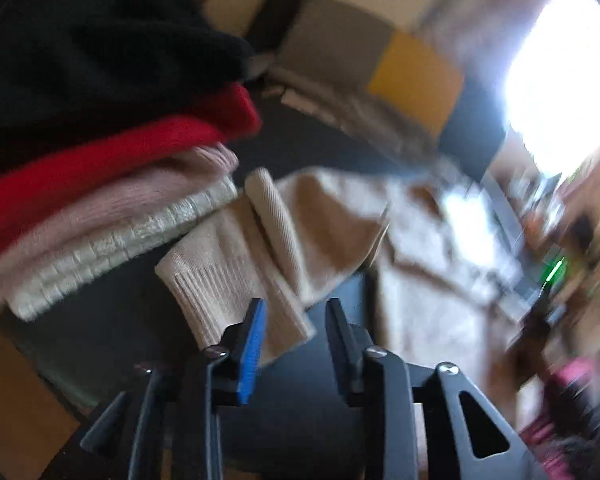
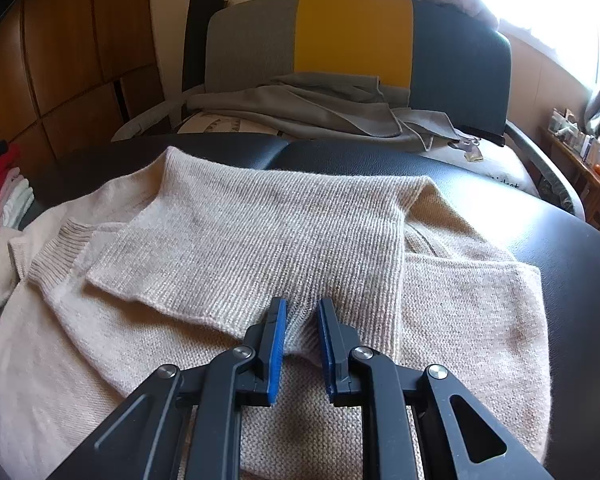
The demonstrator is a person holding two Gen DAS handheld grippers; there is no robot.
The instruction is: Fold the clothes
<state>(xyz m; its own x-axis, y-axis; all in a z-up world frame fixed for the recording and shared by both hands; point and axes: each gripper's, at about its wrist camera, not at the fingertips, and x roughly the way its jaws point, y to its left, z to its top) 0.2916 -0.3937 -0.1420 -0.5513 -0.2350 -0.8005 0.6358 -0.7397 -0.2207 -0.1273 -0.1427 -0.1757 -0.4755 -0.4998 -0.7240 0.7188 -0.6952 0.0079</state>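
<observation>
The right gripper sits low over the beige sweater, its blue pads narrowly apart with a ridge of knit bunched between them; whether they actually pinch it I cannot tell. The left gripper has its jaws apart and holds nothing, its tips just over a ribbed cuff at the sweater's edge.

The sweater lies on a black padded surface, partly folded: a wide panel is turned over onto the body, and a ribbed cuff or hem shows at the left. The outline is not yet a compact rectangle, so I judge the fold to be midway, with more turns left. A stack of folded knitwear, black over red over pink over white, lies beside it, so some garments already lie as the task wants. A grey garment lies loose on the chair beyond.

The right view gives the whole sweater sharply; the left view is blurred, but shows the stack close and the cuff nearest it.
</observation>
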